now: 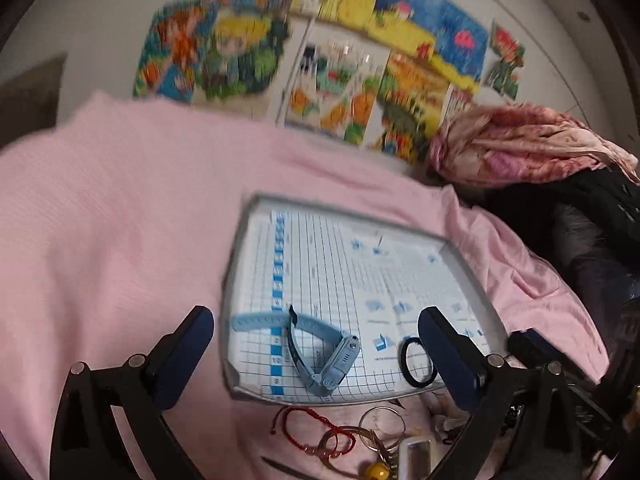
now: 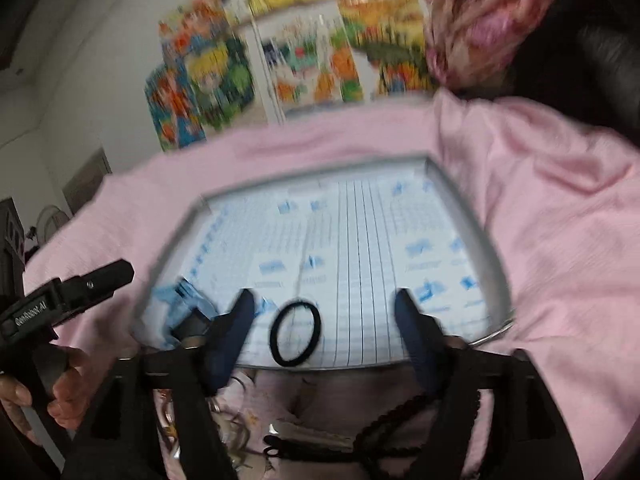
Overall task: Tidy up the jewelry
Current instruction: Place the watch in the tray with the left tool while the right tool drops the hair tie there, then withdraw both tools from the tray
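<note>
A white wall hung with bright, blurred cartoon posters (image 1: 320, 52) stands behind a surface draped in a pink cloth (image 1: 100, 220); whether a desk or a bed lies under the cloth cannot be told. A crumpled floral fabric (image 1: 520, 144) sits at the far right edge on dark clothing.

On the cloth rests a shallow grey-rimmed tray (image 1: 236, 280) lined with a blue-and-white gridded sheet. Going left to right along the tray's near edge, a light blue watch (image 1: 320, 352) lies in the near left corner with its strap folded, and a black hair tie (image 1: 418, 362) lies flat just right of it, apart from the watch.

The left claw (image 1: 316, 340) hangs above the tray's near left corner with its fingers spread wide, the watch between them but untouched; its right finger stands just beside the hair tie. In the right wrist view the right claw (image 2: 324, 320) is likewise spread wide over the near edge, the hair tie (image 2: 296, 334) lying between its fingers without contact. A hand (image 2: 44, 384) grips the left tool's handle at that view's left.

On the cloth in front of the tray's near edge lies a loose heap: a red cord bracelet (image 1: 316, 428), metal rings (image 1: 380, 424), a yellow bead (image 1: 378, 472), and further right a dark beaded strand (image 2: 396, 412).
</note>
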{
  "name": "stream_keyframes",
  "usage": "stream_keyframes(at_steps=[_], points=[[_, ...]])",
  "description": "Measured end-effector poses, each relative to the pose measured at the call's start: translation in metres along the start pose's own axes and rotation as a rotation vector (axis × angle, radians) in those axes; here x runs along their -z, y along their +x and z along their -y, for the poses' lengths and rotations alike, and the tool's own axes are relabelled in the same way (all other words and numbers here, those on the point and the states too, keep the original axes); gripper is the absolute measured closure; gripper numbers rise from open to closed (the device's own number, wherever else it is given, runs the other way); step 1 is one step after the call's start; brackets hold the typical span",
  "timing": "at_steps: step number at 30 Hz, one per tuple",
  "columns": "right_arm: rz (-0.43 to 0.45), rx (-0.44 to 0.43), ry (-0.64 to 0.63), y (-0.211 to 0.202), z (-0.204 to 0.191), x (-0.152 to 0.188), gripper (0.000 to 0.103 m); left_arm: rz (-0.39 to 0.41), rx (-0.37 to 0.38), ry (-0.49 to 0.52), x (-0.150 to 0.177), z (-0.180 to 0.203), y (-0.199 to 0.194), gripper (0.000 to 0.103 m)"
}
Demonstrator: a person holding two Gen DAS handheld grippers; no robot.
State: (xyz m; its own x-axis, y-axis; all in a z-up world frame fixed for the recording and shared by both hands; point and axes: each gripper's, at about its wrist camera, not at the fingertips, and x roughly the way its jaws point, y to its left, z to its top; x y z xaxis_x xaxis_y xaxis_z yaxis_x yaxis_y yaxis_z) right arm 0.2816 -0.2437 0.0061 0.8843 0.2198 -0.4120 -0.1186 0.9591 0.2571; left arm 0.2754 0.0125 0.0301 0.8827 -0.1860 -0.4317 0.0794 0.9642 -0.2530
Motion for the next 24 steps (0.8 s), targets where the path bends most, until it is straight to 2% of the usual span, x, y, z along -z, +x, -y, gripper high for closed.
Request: stream_keyframes(at_steps=[1, 3, 5, 8, 11, 19, 24], points=[[0.029, -0.012, -0.012, -0.01, -0.001, -0.001, 0.021, 0.023, -0.011, 0.01, 0.001, 0.002, -0.009, 0.0], [0.098, -0.034, -0.043, -0.033, -0.005, -0.002, 0.008, 0.076, -0.016, 0.032, 0.003, 0.007, -0.031, 0.0], [0.148, -0.038, -0.071, -0.051, -0.009, 0.001, 0.003, 0.125, -0.022, 0.055, 0.008, 0.01, -0.05, 0.0], [0.215, -0.03, -0.127, -0.08, -0.015, 0.01, 0.002, 0.187, -0.04, 0.092, 0.022, 0.014, -0.084, 0.0], [0.253, -0.029, -0.154, -0.108, -0.018, 0.021, 0.002, 0.217, -0.062, 0.127, 0.038, 0.015, -0.11, 0.0], [0.278, -0.001, -0.149, -0.169, -0.016, 0.049, 0.002, 0.222, -0.069, 0.166, 0.074, 0.017, -0.16, 0.0], [0.268, 0.019, -0.12, -0.197, -0.012, 0.067, 0.002, 0.192, -0.076, 0.179, 0.093, 0.018, -0.181, 0.0]])
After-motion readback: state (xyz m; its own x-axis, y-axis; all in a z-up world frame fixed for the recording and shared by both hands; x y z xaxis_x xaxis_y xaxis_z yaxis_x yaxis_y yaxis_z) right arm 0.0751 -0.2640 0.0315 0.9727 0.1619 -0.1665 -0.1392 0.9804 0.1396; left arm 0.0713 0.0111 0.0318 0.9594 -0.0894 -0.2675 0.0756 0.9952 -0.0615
